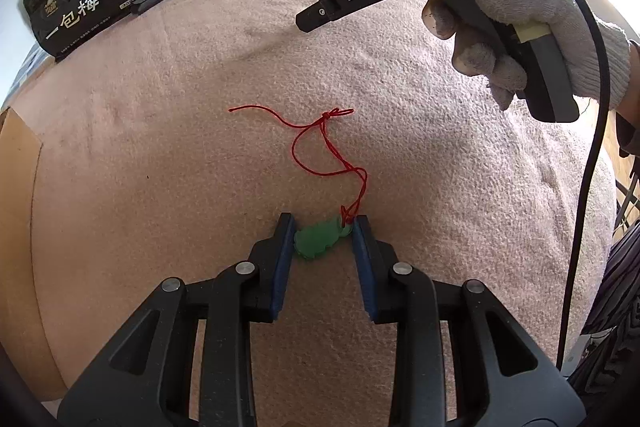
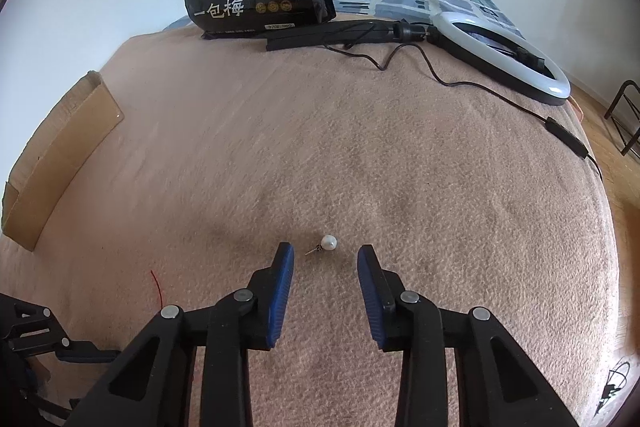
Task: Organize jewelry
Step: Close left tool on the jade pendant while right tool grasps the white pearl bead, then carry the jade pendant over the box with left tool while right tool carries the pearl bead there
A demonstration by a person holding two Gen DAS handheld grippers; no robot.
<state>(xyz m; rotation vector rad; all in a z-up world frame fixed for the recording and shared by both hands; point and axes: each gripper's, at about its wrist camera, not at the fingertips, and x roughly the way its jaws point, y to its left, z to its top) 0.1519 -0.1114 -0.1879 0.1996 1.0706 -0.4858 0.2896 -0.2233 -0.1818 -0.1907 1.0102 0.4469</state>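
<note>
Left gripper [image 1: 324, 227] clamped narrowly on green pendant [image 1: 318, 241], red cord [image 1: 320, 143] trailing far across blanket [image 1: 160, 147]. Right gripper [image 2: 326, 255] parted, straddling pearl earring [image 2: 326, 243], untouched, ready for pinching.

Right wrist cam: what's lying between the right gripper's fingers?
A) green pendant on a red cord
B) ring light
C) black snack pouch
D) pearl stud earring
D: a pearl stud earring lies on the pink blanket between the tips of the right gripper, whose fingers do not touch it; the green pendant sits in the left gripper.
</note>
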